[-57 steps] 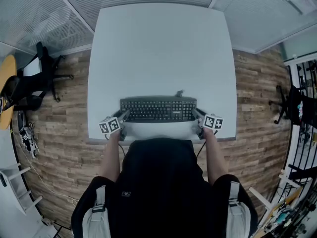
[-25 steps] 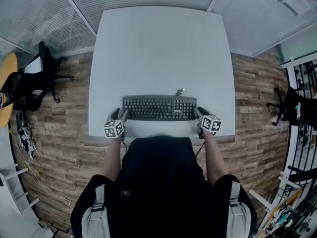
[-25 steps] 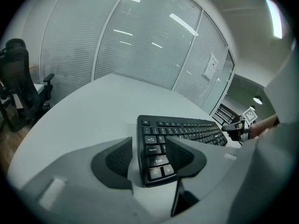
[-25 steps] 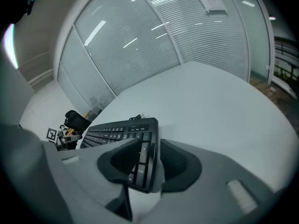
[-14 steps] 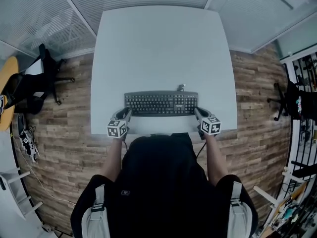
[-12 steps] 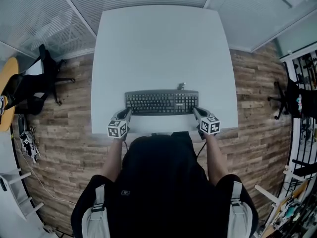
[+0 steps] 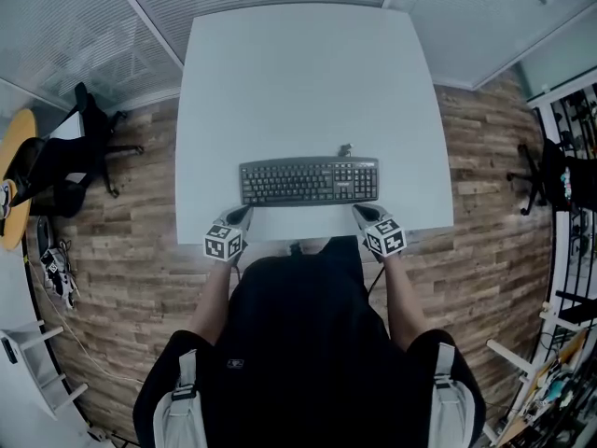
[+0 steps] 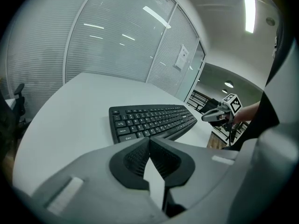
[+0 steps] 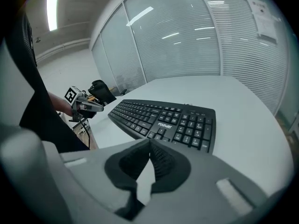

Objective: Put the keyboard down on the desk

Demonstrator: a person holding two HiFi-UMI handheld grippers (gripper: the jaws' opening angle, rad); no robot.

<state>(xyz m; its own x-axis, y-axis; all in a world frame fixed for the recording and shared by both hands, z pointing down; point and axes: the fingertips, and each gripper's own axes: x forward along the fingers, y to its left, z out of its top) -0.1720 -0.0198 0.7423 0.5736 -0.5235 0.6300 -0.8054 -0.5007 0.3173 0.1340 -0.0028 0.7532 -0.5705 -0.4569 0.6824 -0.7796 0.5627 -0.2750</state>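
Note:
A black keyboard (image 7: 309, 181) lies flat on the white desk (image 7: 308, 73), near its front edge, and shows in the left gripper view (image 8: 152, 120) and the right gripper view (image 9: 163, 120). My left gripper (image 7: 242, 216) hovers just before the keyboard's near left corner, apart from it. Its jaws (image 8: 149, 142) are shut with nothing between them. My right gripper (image 7: 362, 213) is off the near right corner, also apart. It is shut (image 9: 149, 144) and empty. Each gripper shows in the other's view: the right gripper (image 8: 212, 117) and the left gripper (image 9: 96, 106).
The keyboard's cable stub (image 7: 344, 149) pokes from its far edge. Black office chairs stand on the wood floor at the left (image 7: 70, 157) and right (image 7: 550, 180). A yellow round table (image 7: 11, 175) is at far left. Glass walls with blinds lie beyond the desk.
Both grippers have come off the keyboard's ends and drawn back toward the person. Their jaws have gone from open to shut. The keyboard stays on the desk.

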